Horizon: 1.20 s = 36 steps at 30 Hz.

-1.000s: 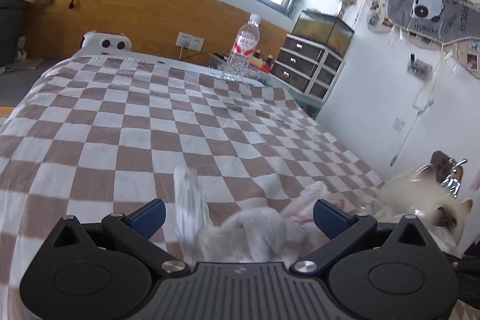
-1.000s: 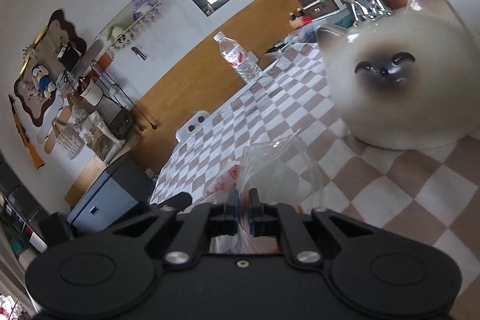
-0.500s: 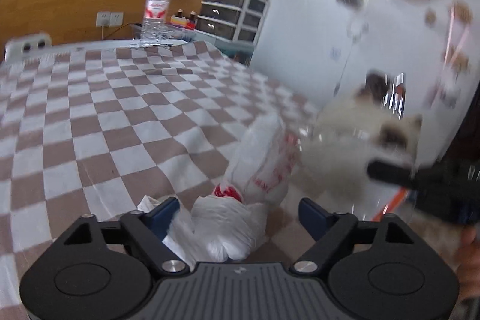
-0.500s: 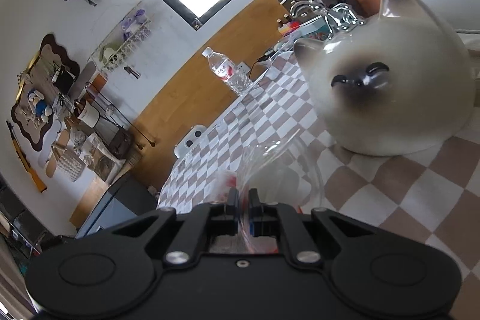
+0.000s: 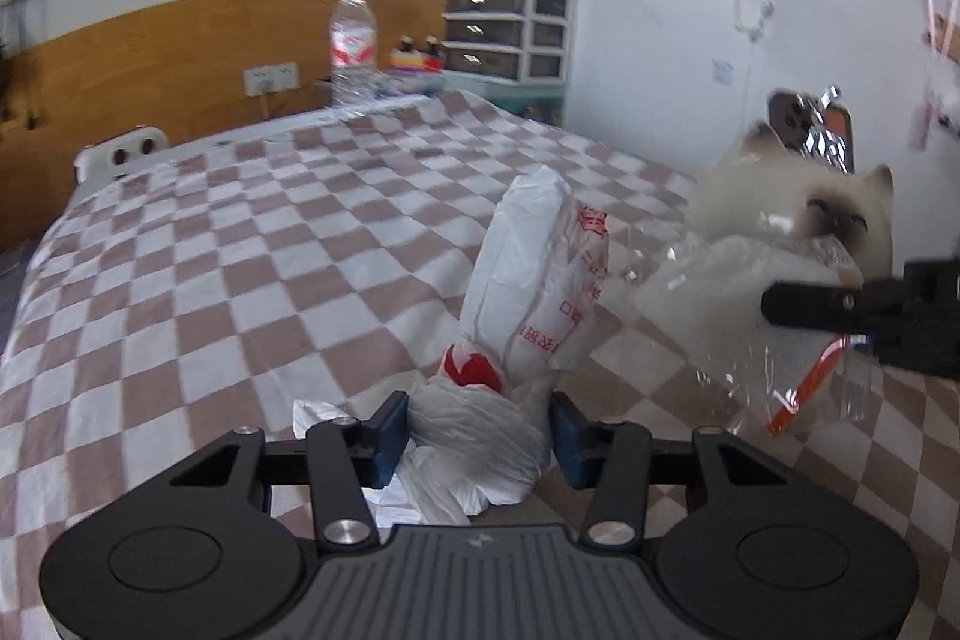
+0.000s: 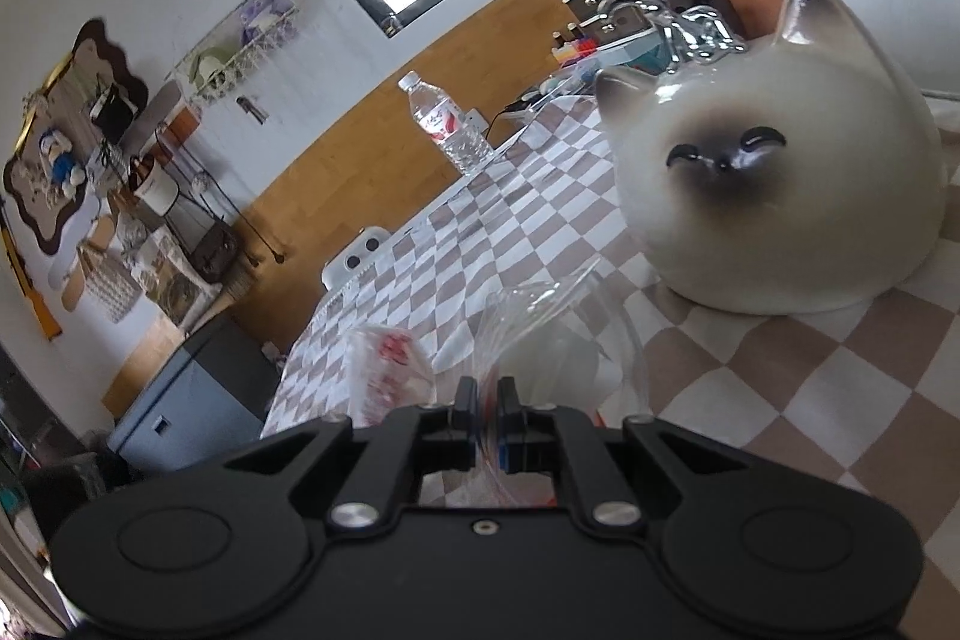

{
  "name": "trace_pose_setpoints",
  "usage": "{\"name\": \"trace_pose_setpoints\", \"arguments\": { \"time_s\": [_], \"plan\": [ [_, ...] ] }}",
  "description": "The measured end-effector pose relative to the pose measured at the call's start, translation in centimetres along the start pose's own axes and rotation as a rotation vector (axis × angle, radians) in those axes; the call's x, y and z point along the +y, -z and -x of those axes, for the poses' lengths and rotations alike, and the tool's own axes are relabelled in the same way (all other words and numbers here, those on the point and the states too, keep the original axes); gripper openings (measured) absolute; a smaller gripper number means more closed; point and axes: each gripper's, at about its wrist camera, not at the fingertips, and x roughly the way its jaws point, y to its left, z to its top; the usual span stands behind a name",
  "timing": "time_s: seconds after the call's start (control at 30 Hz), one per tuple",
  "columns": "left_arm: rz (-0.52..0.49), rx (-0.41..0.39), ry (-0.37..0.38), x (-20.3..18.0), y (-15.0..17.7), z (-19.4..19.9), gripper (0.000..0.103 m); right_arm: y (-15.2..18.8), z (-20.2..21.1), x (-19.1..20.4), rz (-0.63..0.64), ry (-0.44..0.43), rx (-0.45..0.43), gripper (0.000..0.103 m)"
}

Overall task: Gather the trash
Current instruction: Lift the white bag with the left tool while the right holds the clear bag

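My left tool (image 5: 479, 435) has its blue pads closing on the knotted lower end of a white plastic bag (image 5: 531, 292), both pads touching it. The bag stands with its long axis roughly upright on the checkered desk cloth (image 5: 240, 244), leaning slightly right. Red printing runs along its side (too crumpled for me to read). My right tool (image 6: 487, 400) is pinched together on a clear plastic bag (image 6: 558, 334) with an orange-red strip (image 5: 807, 382), held just right of the white one, its open body pointing away from me. Beyond it sits a cream ceramic cat (image 6: 774, 184). At the far edge stands a water bottle (image 5: 353, 40), red label illegible.
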Motion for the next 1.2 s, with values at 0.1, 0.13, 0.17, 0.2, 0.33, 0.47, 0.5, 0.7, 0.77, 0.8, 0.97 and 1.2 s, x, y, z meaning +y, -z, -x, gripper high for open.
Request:
{"name": "trace_pose_setpoints", "arguments": {
  "time_s": [0.1, 0.13, 0.17, 0.2, 0.33, 0.47, 0.5, 0.7, 0.77, 0.8, 0.97, 1.2],
  "plan": [
    [0.041, -0.034, -0.029, 0.5, 0.0, 1.6, 0.050, 0.3, 0.0, 0.6, 0.028, -0.018, -0.003, 0.006],
    [0.056, -0.043, -0.036, 0.8, 0.0, 2.2, 0.050, 0.5, 0.0, 0.9, 0.041, -0.025, -0.003, 0.006],
    [0.067, -0.051, -0.047, 1.0, 0.0, 2.8, 0.050, 0.7, 0.0, 1.3, 0.060, -0.031, -0.002, 0.006],
    [0.076, -0.058, -0.056, 1.1, 0.0, 3.3, 0.050, 0.9, 0.0, 1.7, 0.082, -0.037, -0.004, 0.006],
    [0.124, -0.069, -0.092, 1.9, 0.6, 5.4, 0.050, 2.0, -0.1, 3.3, 0.166, -0.040, -0.012, 0.006],
    [0.146, -0.065, -0.126, 2.6, 1.3, 7.5, 0.050, 2.9, 0.6, 4.7, 0.184, -0.061, -0.042, 0.006],
    [0.151, -0.068, -0.129, 2.8, 1.5, 8.1, 0.050, 3.0, 0.8, 5.1, 0.202, -0.058, -0.048, 0.006],
    [0.121, -0.117, -0.177, 3.0, 2.2, 12.6, 0.050, 4.3, 3.1, 7.3, 0.286, -0.012, -0.123, 0.006],
    [0.121, -0.126, -0.189, 3.1, 2.4, 14.0, 0.050, 4.9, 3.9, 8.0, 0.298, 0.012, -0.147, 0.006],
    [0.113, -0.130, -0.198, 3.0, 2.6, 14.8, 0.050, 5.2, 4.3, 8.2, 0.290, 0.015, -0.153, 0.006],
    [0.097, -0.145, -0.217, 2.9, 3.9, 17.7, 0.050, 7.1, 5.9, 9.8, 0.278, 0.019, -0.163, 0.006],
    [0.104, -0.181, -0.254, 4.0, 5.9, 22.7, 0.050, 10.5, 8.2, 13.4, 0.365, 0.011, -0.142, 0.006]
  ]
}}
